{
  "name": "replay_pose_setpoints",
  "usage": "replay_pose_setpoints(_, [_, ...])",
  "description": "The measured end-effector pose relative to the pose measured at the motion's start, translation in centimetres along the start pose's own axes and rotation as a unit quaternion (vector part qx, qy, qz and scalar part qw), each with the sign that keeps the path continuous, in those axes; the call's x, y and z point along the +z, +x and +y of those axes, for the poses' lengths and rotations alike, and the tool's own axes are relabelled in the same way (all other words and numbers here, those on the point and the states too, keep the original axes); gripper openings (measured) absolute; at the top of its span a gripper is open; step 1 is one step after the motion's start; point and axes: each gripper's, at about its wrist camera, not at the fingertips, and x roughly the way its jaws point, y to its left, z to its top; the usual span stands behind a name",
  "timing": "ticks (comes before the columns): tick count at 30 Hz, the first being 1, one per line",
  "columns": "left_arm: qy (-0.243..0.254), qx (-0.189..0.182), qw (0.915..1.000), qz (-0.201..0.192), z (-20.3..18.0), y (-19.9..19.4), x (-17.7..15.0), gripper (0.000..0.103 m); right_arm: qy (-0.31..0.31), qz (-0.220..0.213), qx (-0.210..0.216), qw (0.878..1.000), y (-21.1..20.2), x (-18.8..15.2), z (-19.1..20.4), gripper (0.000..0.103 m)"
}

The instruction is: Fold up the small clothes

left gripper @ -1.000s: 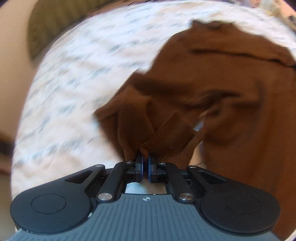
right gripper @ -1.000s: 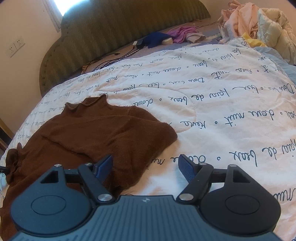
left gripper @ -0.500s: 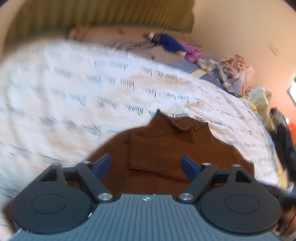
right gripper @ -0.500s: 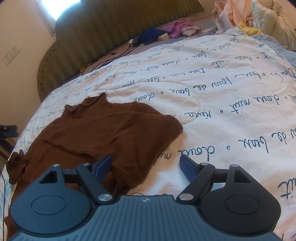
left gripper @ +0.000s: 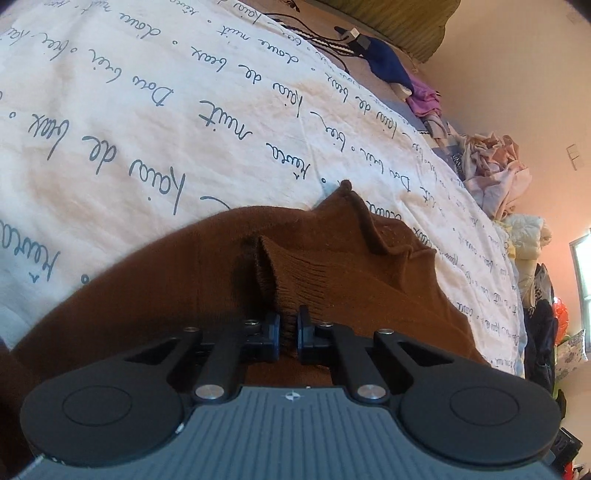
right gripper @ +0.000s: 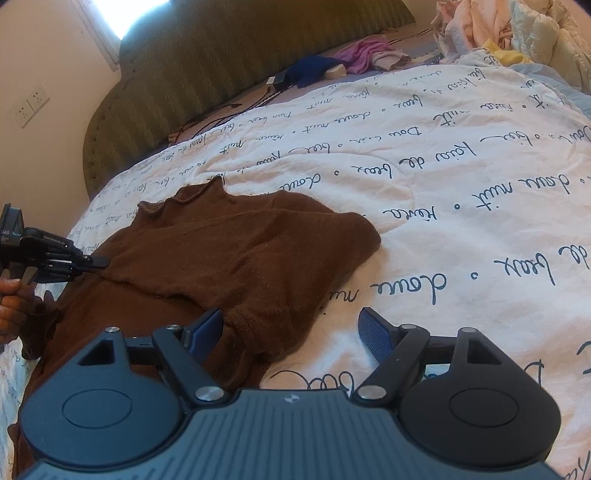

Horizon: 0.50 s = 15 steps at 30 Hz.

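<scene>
A small brown knit sweater (right gripper: 236, 254) lies on the white quilt with script writing (right gripper: 461, 206), its collar toward the headboard. In the left wrist view the sweater (left gripper: 184, 288) fills the foreground, one ribbed sleeve cuff (left gripper: 295, 277) folded over the body. My left gripper (left gripper: 287, 334) is shut on the folded sleeve near that cuff; it also shows in the right wrist view (right gripper: 98, 263) at the sweater's left edge. My right gripper (right gripper: 291, 332) is open and empty, low over the sweater's near right edge.
A green padded headboard (right gripper: 221, 74) stands at the back. Blue and purple garments (right gripper: 332, 66) and cables lie near it. A pile of light clothes (right gripper: 517, 33) sits at the far right of the bed.
My left gripper let go of the sleeve, swung over the sweater body with jaws open, then shut again on the folded sleeve. My right gripper stayed open and moved slightly closer.
</scene>
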Motion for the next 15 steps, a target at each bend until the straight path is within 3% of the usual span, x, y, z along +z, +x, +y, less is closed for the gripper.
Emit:
replay_pose_setpoints(7, [0.003,-0.033,0.9993,-0.019,-0.7,-4.4,-1.6,0.009,-0.012,0.008,-0.007,1.0,1.5,0.0,0.8,0.08])
replay_pose_setpoints(8, [0.0,-0.038,0.9991,-0.022,-0.6,-5.1,-1.7,0.009,-0.015,0.007,-0.006,1.0,1.7,0.0,0.8,0.075])
replay_pose_setpoints(9, [-0.003,-0.046,0.9987,-0.022,-0.6,-5.7,-1.9,0.009,-0.023,0.007,-0.009,1.0,1.7,-0.1,0.9,0.036])
replay_pose_setpoints(10, [-0.002,-0.053,0.9984,-0.022,-0.6,-6.5,-2.0,0.009,-0.023,0.008,-0.02,1.0,1.8,0.0,1.0,0.012])
replay_pose_setpoints(15, [0.024,-0.06,0.9973,-0.034,-1.6,-9.9,-3.1,0.009,-0.033,0.003,-0.005,0.999,0.8,0.3,1.0,0.011])
